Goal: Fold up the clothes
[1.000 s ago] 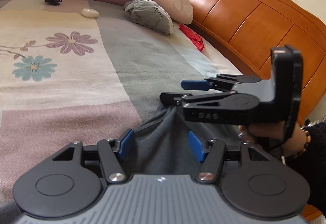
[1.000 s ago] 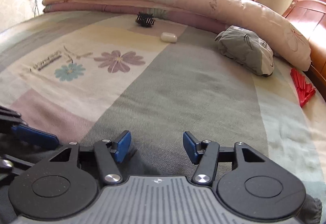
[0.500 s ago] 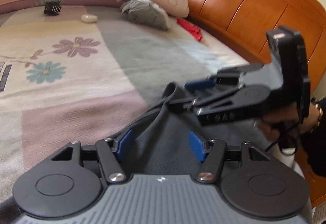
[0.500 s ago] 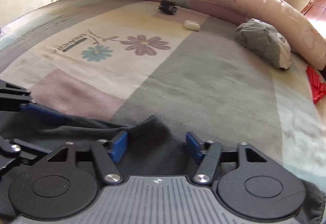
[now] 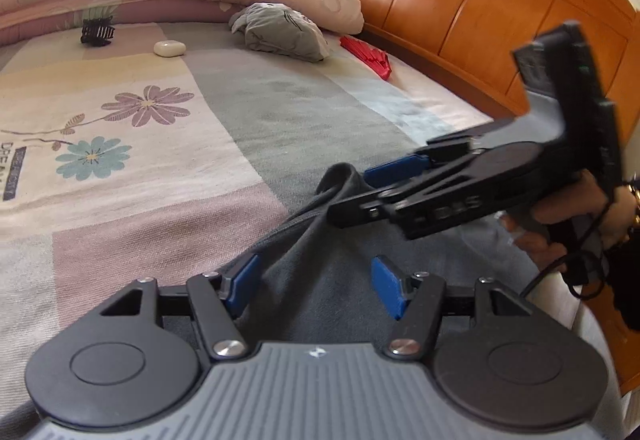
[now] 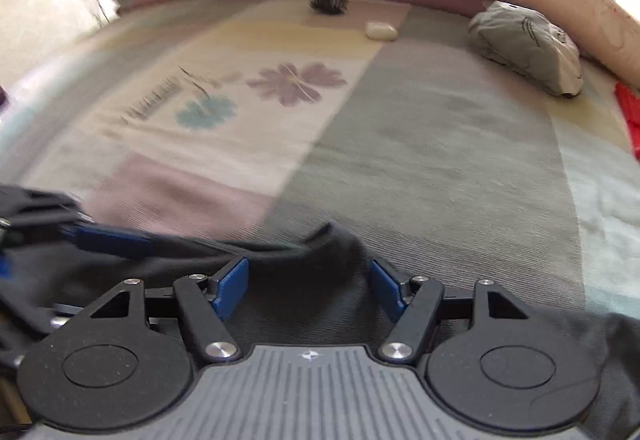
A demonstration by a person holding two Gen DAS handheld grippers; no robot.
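your dark grey garment [image 5: 320, 280] lies bunched on the bed [image 5: 304, 112] right under both claws, not yet a flat, squared fold, so most of the folding looks left. your left claw [image 5: 316, 280] is spread wide with cloth between its fingers, gripping nothing. your right claw [image 6: 308, 284] is also wide, straddling a raised edge. no containers are in view.

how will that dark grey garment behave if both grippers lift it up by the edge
Probably floppy: the dark grey garment already bunches into a soft loop where its edge rises near the right gripper. It will likely sag between the right gripper and the left gripper rather than hold a flat shape. The knit looks matte, so it seems unlikely to slip from the blue pads.
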